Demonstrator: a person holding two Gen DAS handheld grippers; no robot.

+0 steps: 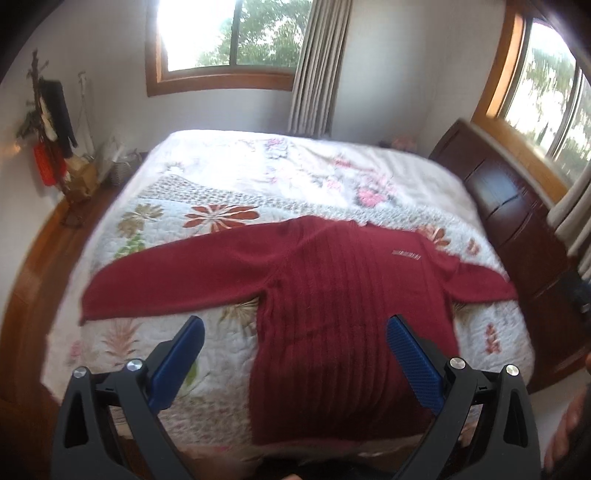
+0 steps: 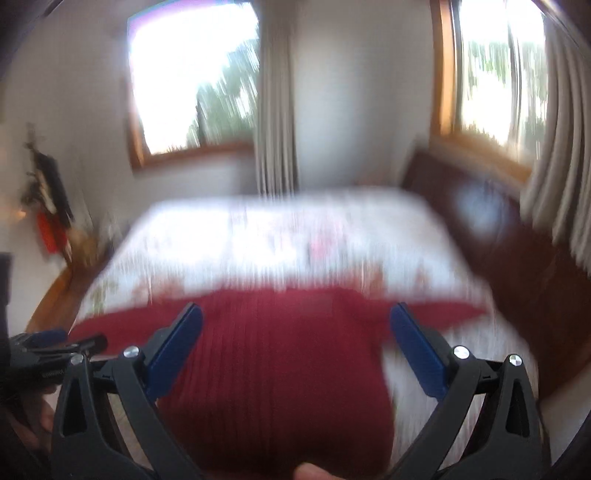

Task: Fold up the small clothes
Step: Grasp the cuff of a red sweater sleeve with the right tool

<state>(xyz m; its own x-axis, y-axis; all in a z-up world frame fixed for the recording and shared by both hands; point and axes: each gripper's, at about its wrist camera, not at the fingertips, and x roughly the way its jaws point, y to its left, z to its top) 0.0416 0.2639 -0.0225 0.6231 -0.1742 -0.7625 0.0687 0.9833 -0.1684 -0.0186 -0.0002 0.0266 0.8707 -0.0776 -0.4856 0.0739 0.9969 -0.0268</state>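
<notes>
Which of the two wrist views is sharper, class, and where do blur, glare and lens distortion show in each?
Left wrist view: sharper, the sweater ribs readable, slight softness; window blown out white; fisheye bends the bed edges. Right wrist view: heavy motion blur streaks the sweater and bed; window glares; only the fingers look crisp.

Light: daylight from two windows (image 1: 225,37), panes blown out white | Bed: quilt (image 1: 229,155) glaring at its far edge | Left view: mild blur | Right view: heavy vertical motion smear | Edges: fisheye bending, dark corners
</notes>
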